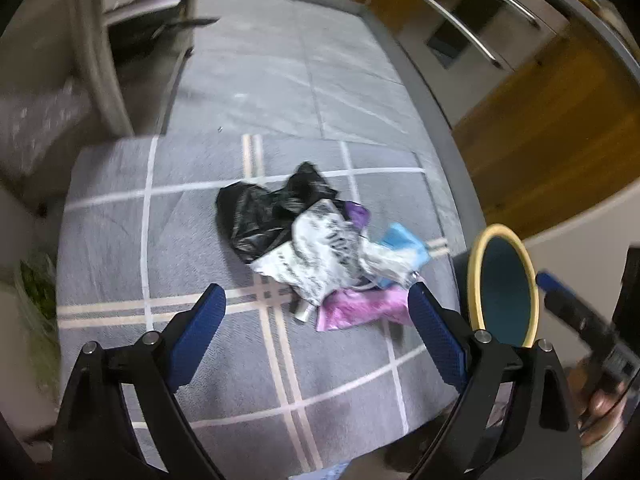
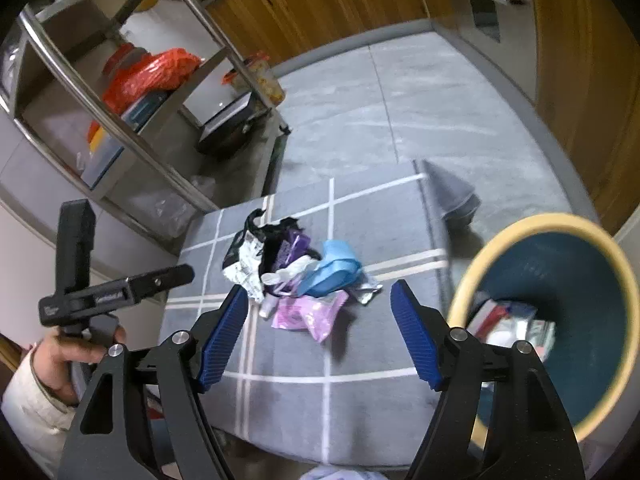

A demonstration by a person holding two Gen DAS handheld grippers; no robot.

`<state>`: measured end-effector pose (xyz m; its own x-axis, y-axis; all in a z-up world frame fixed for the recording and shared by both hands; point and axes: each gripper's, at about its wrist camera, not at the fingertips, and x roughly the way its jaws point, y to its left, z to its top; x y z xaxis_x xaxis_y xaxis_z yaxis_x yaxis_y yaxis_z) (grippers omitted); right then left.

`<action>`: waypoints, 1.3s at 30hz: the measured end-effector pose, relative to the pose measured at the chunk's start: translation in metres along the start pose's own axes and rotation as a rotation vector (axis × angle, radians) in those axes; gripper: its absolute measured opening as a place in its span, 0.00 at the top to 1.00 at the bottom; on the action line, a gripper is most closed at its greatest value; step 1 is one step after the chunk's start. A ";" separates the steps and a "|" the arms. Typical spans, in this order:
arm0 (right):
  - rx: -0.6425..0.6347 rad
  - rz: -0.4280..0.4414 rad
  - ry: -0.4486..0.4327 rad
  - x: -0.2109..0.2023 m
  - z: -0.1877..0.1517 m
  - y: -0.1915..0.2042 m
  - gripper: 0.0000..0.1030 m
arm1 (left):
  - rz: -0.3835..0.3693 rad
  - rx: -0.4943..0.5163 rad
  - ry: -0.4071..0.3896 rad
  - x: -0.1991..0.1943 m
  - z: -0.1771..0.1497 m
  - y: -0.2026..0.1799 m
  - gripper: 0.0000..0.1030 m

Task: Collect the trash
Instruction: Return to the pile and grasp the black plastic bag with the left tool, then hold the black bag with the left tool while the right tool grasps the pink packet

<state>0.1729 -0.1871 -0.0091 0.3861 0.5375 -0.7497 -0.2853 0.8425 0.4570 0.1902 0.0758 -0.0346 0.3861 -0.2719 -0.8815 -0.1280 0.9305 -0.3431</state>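
Both my claws, left (image 1: 316,328) and right (image 2: 318,328), gape empty over the trash pile (image 2: 296,276); bin (image 2: 560,320) sits beside for short drops.

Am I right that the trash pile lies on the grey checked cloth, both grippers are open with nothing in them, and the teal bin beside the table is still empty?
Not quite: the teal bin already holds some packaging, as the right wrist view shows. The trash pile does lie on the grey checked cloth, and the left gripper and right gripper are open and empty.
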 end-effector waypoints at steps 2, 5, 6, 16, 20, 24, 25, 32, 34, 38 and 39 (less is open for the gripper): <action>0.014 0.008 0.023 0.015 0.000 0.002 0.27 | -0.008 -0.045 0.017 0.011 0.004 0.011 0.11; 0.041 0.014 0.044 0.031 0.004 0.002 0.27 | -0.030 -0.134 0.046 0.028 0.010 0.030 0.11; 0.053 0.018 0.049 0.034 0.004 0.000 0.27 | -0.043 -0.171 0.055 0.034 0.011 0.037 0.11; 0.138 0.052 0.082 0.061 0.008 -0.004 0.26 | -0.219 -0.435 0.064 0.085 0.013 0.079 0.16; 0.152 0.039 0.101 0.072 0.004 -0.011 0.26 | -0.286 -0.471 0.071 0.101 0.009 0.084 0.36; 0.200 0.038 0.122 0.075 -0.002 -0.023 0.26 | -0.317 -0.477 0.061 0.102 0.001 0.087 0.67; 0.206 0.042 0.120 0.074 -0.002 -0.024 0.26 | -0.313 -0.465 0.055 0.099 0.000 0.085 0.71; 0.246 0.038 0.127 0.077 -0.008 -0.033 0.26 | -0.265 -0.433 0.005 0.068 -0.014 0.084 0.88; 0.251 0.033 0.132 0.080 -0.009 -0.034 0.26 | -0.260 -0.449 -0.008 0.056 -0.021 0.088 0.90; 0.270 0.028 0.143 0.086 -0.011 -0.036 0.26 | -0.258 -0.466 -0.028 0.032 -0.029 0.095 0.90; 0.275 0.030 0.149 0.088 -0.012 -0.035 0.26 | -0.259 -0.465 -0.032 0.028 -0.031 0.097 0.90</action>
<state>0.2064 -0.1698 -0.0971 0.2422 0.5677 -0.7868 -0.0382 0.8159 0.5769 0.1606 0.1507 -0.1020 0.4852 -0.4639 -0.7412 -0.4136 0.6250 -0.6620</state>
